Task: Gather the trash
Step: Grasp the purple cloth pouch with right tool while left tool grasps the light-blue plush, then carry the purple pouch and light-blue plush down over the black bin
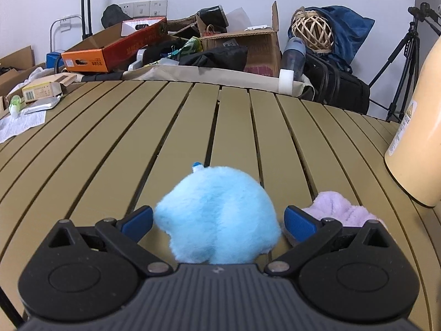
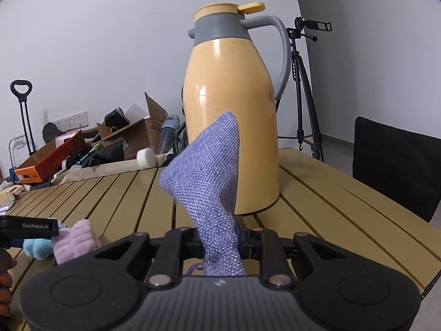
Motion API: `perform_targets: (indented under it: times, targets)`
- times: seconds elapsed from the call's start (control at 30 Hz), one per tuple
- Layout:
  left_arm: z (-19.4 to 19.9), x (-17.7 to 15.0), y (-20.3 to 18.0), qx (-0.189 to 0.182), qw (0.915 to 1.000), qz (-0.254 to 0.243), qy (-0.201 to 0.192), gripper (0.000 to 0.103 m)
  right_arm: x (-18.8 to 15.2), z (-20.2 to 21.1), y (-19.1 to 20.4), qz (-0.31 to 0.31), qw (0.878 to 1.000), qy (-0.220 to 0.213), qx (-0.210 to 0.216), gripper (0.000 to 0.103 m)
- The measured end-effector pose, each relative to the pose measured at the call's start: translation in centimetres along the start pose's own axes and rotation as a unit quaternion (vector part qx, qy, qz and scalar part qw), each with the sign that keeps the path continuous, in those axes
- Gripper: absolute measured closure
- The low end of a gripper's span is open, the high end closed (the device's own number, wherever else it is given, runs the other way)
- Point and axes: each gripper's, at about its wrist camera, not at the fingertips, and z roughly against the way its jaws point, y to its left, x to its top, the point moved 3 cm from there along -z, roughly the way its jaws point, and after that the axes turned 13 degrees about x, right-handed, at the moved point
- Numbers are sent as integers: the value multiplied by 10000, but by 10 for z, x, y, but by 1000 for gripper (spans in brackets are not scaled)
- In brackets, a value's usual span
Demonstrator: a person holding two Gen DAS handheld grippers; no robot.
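A fluffy light-blue pompom lies on the slatted tan table between the blue pads of my left gripper. The jaws stand wide apart, with small gaps to the fluff on each side. A lilac fuzzy cloth lies just right of that gripper; the right wrist view shows the cloth beside the pompom and the left gripper. My right gripper is shut on a purple woven pouch, which stands up in front of the camera.
A tall yellow thermos jug stands on the table right behind the pouch, at the right edge for the left gripper. Cardboard boxes and clutter lie past the far edge. A tripod and a black chair stand on the right.
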Motion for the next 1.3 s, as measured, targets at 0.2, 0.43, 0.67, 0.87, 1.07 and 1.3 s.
perform_targets:
  times: [0.2,0.43,0.67,0.87,1.07,1.3]
  targets:
    - [-6,0,-1,87,9999,-28,117,0,-1,0,0,3,10000,23,-1,85]
    - [-6,0,-3,147,9998,-121,90,1,-1,0,2,16,10000,22,21,85]
    - [-3,-1,-5,206,9995,-224,-8,15,-1,0,5,35,10000,33,63,85]
    - [2,-2,-2,79,9998,-166,-112,19,-2,2,6,44,9999,20,117,85]
    - [21,-1,7,74,9990,-126,-422,19,0,7,13,62,9997,-45,234,85]
    - [56,-3,22,-28,9967,-143,-803,19,1,16,30,99,9988,-88,469,85]
